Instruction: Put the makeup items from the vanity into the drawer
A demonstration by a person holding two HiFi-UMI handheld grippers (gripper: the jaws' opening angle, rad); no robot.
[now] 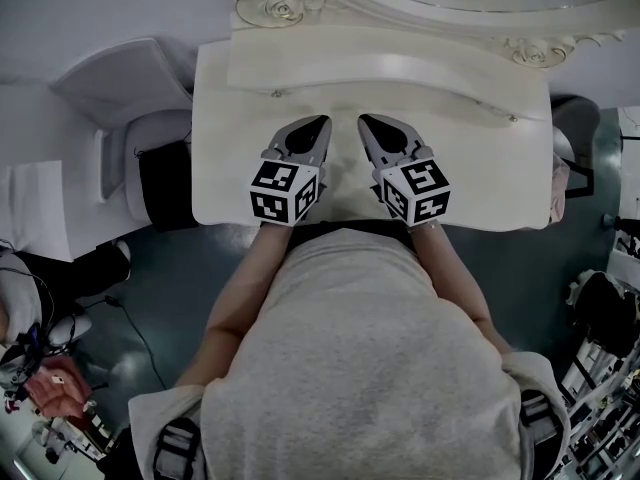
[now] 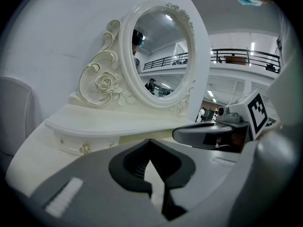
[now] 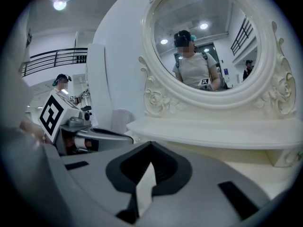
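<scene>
1. Left gripper [image 1: 320,122]: jaws pressed together, empty, over vanity [image 1: 228,128].
2. Makeup items: none in view, top looks bare. Prob. small, light, slick; pinch mid-body, gently.
3. Right gripper [image 1: 366,121]: also closed, empty.

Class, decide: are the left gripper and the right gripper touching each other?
Apart. The head view shows the left gripper and the right gripper side by side, with a strip of vanity top showing between them.
</scene>
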